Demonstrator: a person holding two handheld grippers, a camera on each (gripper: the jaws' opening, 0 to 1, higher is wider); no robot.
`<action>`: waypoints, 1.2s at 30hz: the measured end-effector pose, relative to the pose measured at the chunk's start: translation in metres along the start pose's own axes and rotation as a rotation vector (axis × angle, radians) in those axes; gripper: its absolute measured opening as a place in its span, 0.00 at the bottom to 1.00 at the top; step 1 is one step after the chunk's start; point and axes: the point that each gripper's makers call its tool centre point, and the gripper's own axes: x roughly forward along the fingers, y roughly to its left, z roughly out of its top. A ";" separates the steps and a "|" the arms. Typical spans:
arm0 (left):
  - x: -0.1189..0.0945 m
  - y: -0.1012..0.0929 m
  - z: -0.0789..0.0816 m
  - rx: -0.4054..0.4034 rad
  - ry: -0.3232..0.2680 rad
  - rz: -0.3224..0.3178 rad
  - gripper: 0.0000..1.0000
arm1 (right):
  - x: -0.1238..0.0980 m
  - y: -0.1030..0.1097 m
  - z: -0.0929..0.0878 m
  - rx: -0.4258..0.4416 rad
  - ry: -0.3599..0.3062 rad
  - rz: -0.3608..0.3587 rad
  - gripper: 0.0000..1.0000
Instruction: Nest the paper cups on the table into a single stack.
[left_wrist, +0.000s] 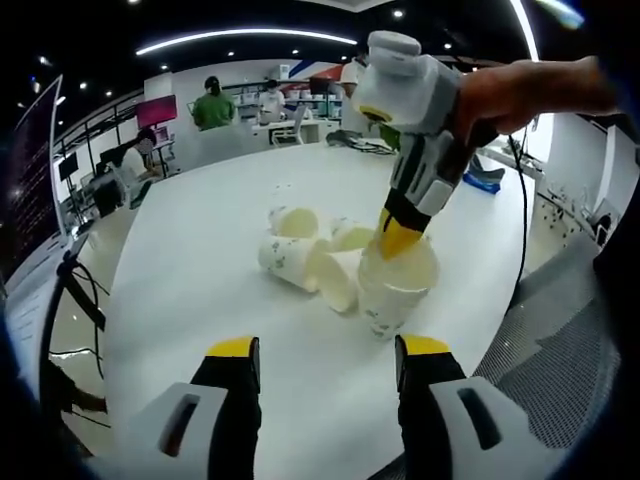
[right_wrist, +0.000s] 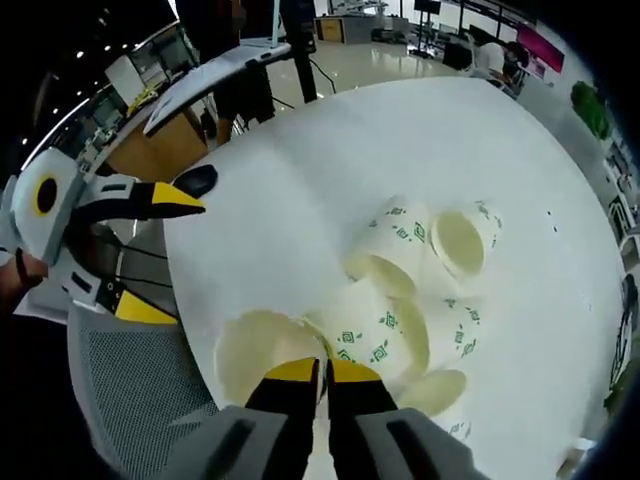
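Note:
Several white paper cups with green print lie on their sides in a cluster on the white table (left_wrist: 200, 260): one cup (left_wrist: 285, 258) points left, and another cup (left_wrist: 295, 222) lies behind it. At the cluster's near edge stands an upright cup (left_wrist: 398, 290), also seen from above as the upright cup (right_wrist: 262, 345). My right gripper (right_wrist: 322, 370) is shut on that cup's rim, and it reaches down as the right gripper (left_wrist: 400, 238) from the upper right. My left gripper (left_wrist: 328, 350) hangs open above the table's near edge, empty, short of the cups. More tipped cups (right_wrist: 385, 250) (right_wrist: 460, 235) lie beyond.
A grey mesh chair (left_wrist: 560, 330) stands by the table's near edge, seen also as the chair (right_wrist: 130, 380). Bare white tabletop (right_wrist: 330, 150) stretches past the cluster. Desks, screens and people (left_wrist: 212, 105) fill the room's far side.

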 end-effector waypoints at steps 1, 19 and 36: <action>0.000 0.000 0.000 0.002 0.001 0.000 0.53 | 0.001 0.000 0.000 0.000 -0.002 -0.001 0.01; 0.002 -0.001 -0.002 -0.006 0.005 0.001 0.54 | -0.016 -0.003 0.007 0.021 -0.091 -0.008 0.15; 0.004 0.000 -0.003 -0.006 0.014 -0.002 0.55 | -0.028 -0.062 0.040 0.044 -0.280 -0.181 0.54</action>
